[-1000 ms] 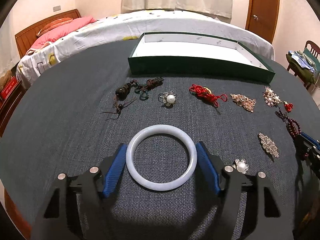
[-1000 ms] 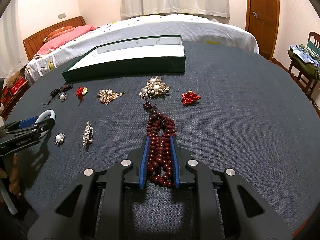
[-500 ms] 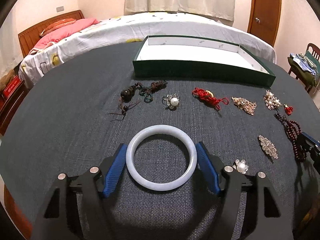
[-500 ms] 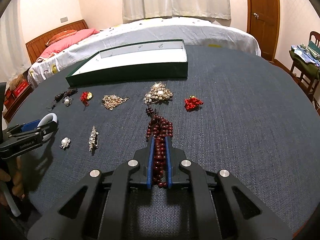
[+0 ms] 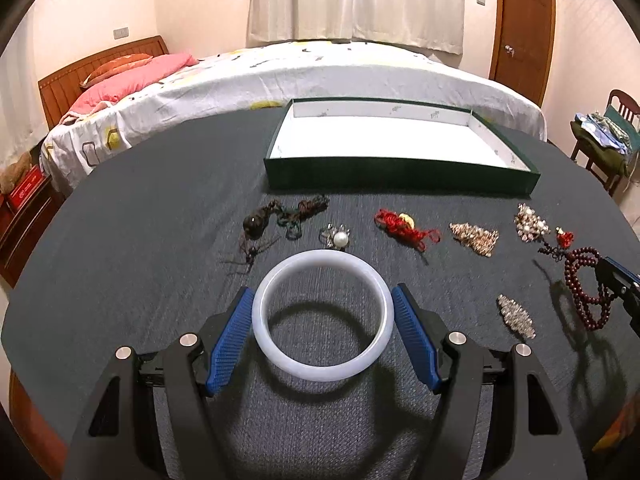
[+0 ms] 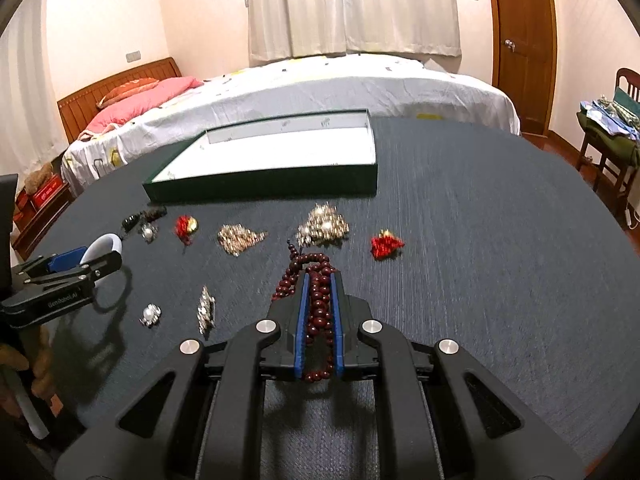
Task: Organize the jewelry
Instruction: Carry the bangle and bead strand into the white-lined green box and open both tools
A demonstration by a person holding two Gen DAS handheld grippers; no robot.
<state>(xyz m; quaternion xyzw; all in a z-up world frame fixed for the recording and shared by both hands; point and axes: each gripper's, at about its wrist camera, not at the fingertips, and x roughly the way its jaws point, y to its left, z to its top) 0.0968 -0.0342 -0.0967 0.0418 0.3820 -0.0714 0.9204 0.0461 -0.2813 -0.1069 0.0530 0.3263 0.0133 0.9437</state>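
Left wrist: hand-held gripper (image 5: 323, 320) grips bangle (image 5: 322, 316); right hand-held gripper (image 6: 319, 308) clamps beads (image 6: 318, 304).

The far-row jewelry, such as the gold cluster (image 6: 239, 239), looks motion-blurred; the chair (image 5: 616, 128) is cut off by the frame edge.

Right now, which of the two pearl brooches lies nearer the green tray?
The pearl brooch between the dark cord and the red knot, just beyond the white bangle; the other pearl brooch lies nearer the tongs.

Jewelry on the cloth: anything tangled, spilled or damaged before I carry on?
Nothing stands out. The white bangle sits whole in the left gripper, the bead strand hangs unbroken from the right gripper.
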